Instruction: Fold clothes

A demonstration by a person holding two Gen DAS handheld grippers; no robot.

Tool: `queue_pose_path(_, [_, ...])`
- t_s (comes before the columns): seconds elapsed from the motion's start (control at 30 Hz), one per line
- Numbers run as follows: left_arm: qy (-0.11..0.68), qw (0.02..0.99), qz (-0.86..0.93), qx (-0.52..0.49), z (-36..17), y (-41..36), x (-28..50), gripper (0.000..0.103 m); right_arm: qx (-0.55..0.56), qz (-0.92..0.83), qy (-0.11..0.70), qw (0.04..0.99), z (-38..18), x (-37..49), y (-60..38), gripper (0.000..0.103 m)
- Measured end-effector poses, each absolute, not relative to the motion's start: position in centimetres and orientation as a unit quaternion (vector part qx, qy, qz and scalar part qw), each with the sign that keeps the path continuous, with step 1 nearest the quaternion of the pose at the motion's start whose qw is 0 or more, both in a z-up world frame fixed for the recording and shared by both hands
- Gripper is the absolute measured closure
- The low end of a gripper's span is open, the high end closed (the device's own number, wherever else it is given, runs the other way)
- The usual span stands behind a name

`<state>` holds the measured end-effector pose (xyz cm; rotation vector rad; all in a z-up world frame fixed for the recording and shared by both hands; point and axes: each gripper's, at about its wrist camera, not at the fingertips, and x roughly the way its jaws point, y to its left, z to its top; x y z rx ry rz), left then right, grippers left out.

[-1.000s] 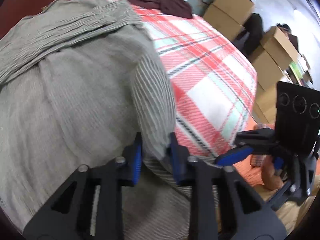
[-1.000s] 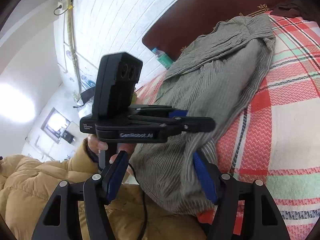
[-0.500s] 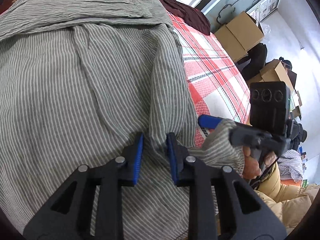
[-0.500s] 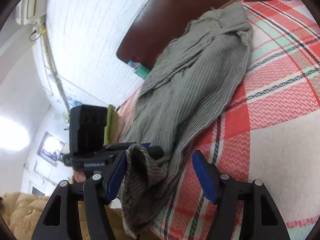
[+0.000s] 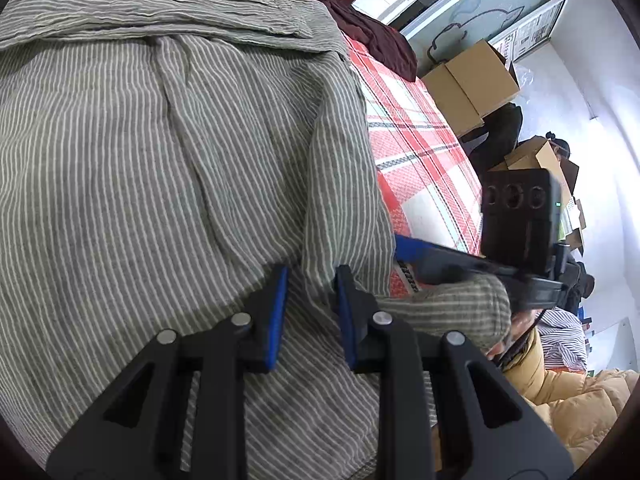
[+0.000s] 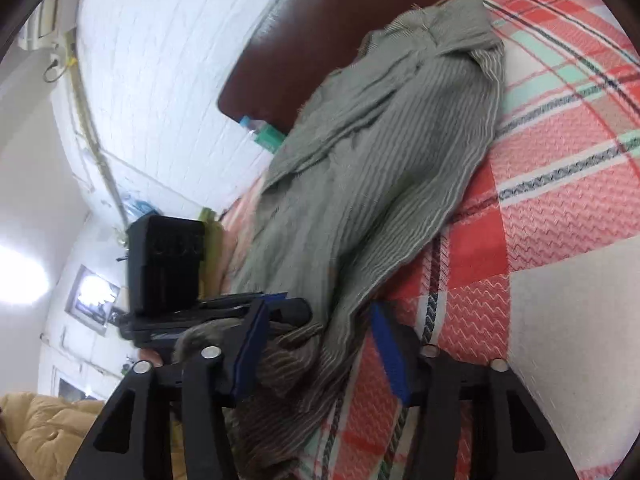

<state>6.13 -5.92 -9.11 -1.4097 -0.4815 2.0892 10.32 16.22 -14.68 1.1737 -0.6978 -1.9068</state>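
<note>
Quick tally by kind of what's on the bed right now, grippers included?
Striped grey-green garment: 1
Dark maroon garment: 1
Plaid bedcover: 1
Grippers: 2, left gripper pinching a fold of the striped garment, right gripper closing with its edge between the jaws
Total: 5

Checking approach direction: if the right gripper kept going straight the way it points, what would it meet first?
Most likely the striped shirt: its bunched edge already lies between the closing jaws of the right gripper, and the cloth stretches ahead over the bed.
</note>
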Motion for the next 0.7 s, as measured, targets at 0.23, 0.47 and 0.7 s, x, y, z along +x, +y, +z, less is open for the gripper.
queue_pose_path(0.23, [-0.175, 0.284, 0.783, -0.524, -9.0, -5.6, 6.2, 0.072, 0.472, -0.758, -0.272, 0.359, -15.6, 9.8, 16.0, 0.098])
queue_pose_path(0.47, [-0.154, 0.296, 0.792, -0.511, -7.6, -4.6, 7.2, 0.048, 0.415, -0.815, -0.250, 0.317, -12.0, 10.7, 21.0, 0.101])
queue_pose_path(0.7, [-0.156, 0.298, 0.791, -0.511, -7.6, -4.7, 7.1, 0.046, 0.400, -0.816, -0.276, 0.312, -10.4, 10.9, 25.8, 0.093])
